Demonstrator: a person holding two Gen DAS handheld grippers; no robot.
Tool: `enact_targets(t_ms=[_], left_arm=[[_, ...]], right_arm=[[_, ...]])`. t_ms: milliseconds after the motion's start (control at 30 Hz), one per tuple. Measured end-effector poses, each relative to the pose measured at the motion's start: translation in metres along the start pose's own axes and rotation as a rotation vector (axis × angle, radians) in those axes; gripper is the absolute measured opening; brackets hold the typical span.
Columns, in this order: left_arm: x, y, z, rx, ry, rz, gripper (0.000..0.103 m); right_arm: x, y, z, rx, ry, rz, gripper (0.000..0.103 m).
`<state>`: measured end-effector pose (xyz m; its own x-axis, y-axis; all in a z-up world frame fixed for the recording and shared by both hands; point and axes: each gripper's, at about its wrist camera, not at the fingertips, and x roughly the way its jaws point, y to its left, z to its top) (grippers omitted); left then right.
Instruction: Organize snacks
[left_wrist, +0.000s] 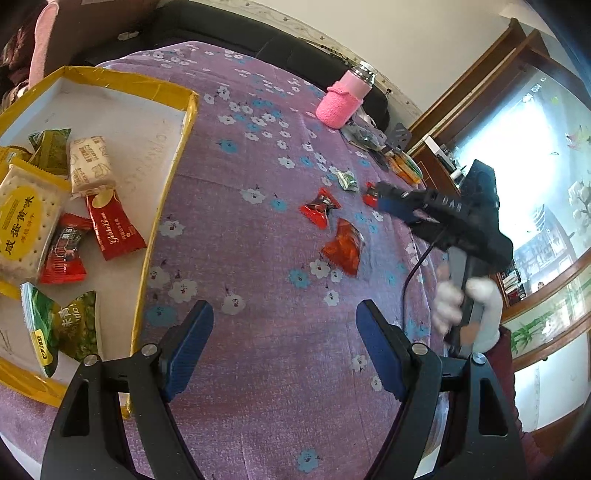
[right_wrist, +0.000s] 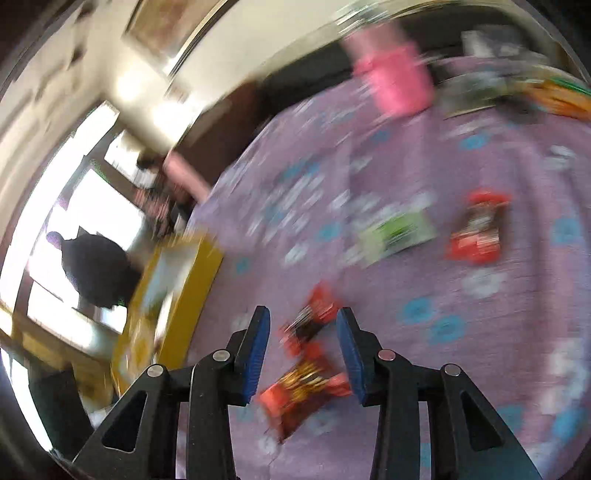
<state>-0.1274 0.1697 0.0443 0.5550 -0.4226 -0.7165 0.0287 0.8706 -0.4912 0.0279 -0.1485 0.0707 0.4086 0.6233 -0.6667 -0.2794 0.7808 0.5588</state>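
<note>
A yellow-rimmed box (left_wrist: 186, 122) at the left holds several snack packets, among them a cracker pack (left_wrist: 26, 225) and a red Golden Crown packet (left_wrist: 114, 230). Loose snacks lie on the purple flowered cloth: a red candy (left_wrist: 320, 208), an orange-red packet (left_wrist: 343, 247) and a green-silver candy (left_wrist: 345, 181). My left gripper (left_wrist: 284, 347) is open and empty above bare cloth. My right gripper (left_wrist: 382, 201) hovers over the loose snacks. In the blurred right wrist view it (right_wrist: 301, 350) is open, with a red candy (right_wrist: 314, 321) and an orange-red packet (right_wrist: 303, 387) between its fingers.
A pink knitted-sleeve bottle (left_wrist: 345, 98) stands at the far side of the table, with dark and orange packets (left_wrist: 402, 166) beside it. A black sofa lies behind the table. Wooden cabinets and a bright window are at the right.
</note>
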Motion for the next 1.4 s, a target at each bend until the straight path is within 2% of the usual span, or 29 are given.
enact_targets(t_ms=[33, 100, 300, 467, 733, 767, 800, 833, 933, 1100, 1400], left_arm=[[0.001, -0.001, -0.001, 0.004, 0.002, -0.002, 0.08], [0.004, -0.005, -0.002, 0.013, 0.008, -0.009, 0.08], [0.012, -0.012, -0.004, 0.04, 0.027, -0.01, 0.08], [0.016, -0.016, -0.003, 0.053, 0.04, -0.002, 0.08], [0.018, -0.022, -0.004, 0.083, 0.043, 0.011, 0.08], [0.018, -0.022, -0.004, 0.086, 0.042, 0.014, 0.08], [0.018, -0.022, -0.004, 0.09, 0.041, 0.02, 0.08], [0.018, -0.023, -0.003, 0.092, 0.04, 0.023, 0.08], [0.02, -0.025, -0.001, 0.105, 0.039, 0.031, 0.08], [0.03, -0.04, 0.006, 0.168, 0.043, 0.06, 0.08], [0.07, -0.076, 0.021, 0.323, 0.072, 0.119, 0.08]], right_arm=[[-0.01, -0.013, 0.005, 0.039, -0.048, -0.052, 0.042], [-0.02, -0.034, 0.012, 0.083, -0.09, -0.13, 0.042], [-0.017, -0.068, 0.015, 0.139, -0.103, -0.229, 0.042], [-0.002, -0.071, 0.021, 0.144, -0.114, -0.29, 0.043], [0.045, -0.052, 0.045, 0.048, -0.074, -0.442, 0.042], [0.047, -0.05, 0.046, 0.04, -0.073, -0.47, 0.036], [0.047, -0.05, 0.045, 0.04, -0.071, -0.498, 0.022], [0.047, -0.051, 0.044, 0.035, -0.074, -0.526, 0.02], [0.037, -0.058, 0.036, 0.043, -0.083, -0.503, 0.015], [0.017, -0.06, 0.012, 0.082, -0.06, -0.409, 0.006], [0.001, -0.038, -0.042, 0.085, 0.003, -0.216, 0.005]])
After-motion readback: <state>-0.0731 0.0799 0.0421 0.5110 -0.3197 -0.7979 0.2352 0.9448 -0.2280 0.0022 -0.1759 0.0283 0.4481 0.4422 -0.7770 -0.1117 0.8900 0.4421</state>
